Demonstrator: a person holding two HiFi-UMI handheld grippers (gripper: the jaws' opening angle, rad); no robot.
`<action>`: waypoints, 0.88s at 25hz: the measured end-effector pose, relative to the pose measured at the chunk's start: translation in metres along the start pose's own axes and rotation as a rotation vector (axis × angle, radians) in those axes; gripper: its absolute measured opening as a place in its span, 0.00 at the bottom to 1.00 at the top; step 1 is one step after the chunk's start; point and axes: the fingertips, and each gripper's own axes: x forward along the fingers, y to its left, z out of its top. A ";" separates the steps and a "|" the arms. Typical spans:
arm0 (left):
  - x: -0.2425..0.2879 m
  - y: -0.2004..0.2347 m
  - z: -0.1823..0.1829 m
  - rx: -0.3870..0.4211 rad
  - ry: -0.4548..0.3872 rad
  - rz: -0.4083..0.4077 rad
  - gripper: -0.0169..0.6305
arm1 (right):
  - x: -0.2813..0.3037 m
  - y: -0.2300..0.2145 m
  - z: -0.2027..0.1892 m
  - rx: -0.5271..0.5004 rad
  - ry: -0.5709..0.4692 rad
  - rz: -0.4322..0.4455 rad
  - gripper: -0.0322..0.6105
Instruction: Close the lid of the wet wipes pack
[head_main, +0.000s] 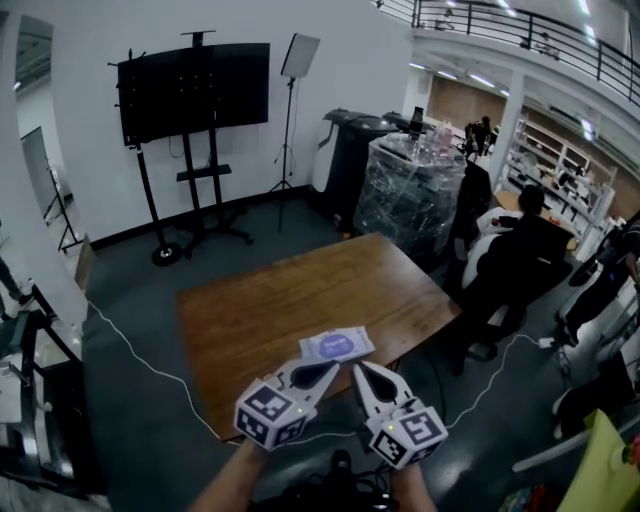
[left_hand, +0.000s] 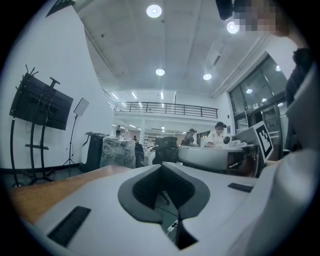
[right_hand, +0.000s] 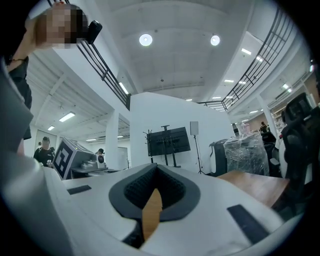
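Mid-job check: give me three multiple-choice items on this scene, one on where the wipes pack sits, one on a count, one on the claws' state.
1. Where is the wet wipes pack?
A) at the near edge of the table
B) at the table's far corner
C) on the floor

2. How many things lie on the table?
A) one
B) three
C) five

3. The left claw and right claw are:
A) both wide open
B) both shut, empty
C) both clamped on the pack

Answers:
1 A, the head view shows the pack just ahead of the claws.
2 A, only the pack lies there.
3 B, each gripper view shows jaws together with nothing between.
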 end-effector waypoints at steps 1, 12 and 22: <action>-0.003 0.000 0.002 0.002 -0.002 -0.001 0.03 | 0.001 0.003 0.001 0.001 -0.002 0.005 0.06; -0.015 -0.003 0.014 0.015 -0.023 -0.001 0.03 | 0.008 0.016 0.008 0.008 -0.003 0.012 0.06; -0.019 -0.003 0.019 0.013 -0.036 0.003 0.03 | 0.009 0.022 0.017 0.000 -0.006 0.021 0.06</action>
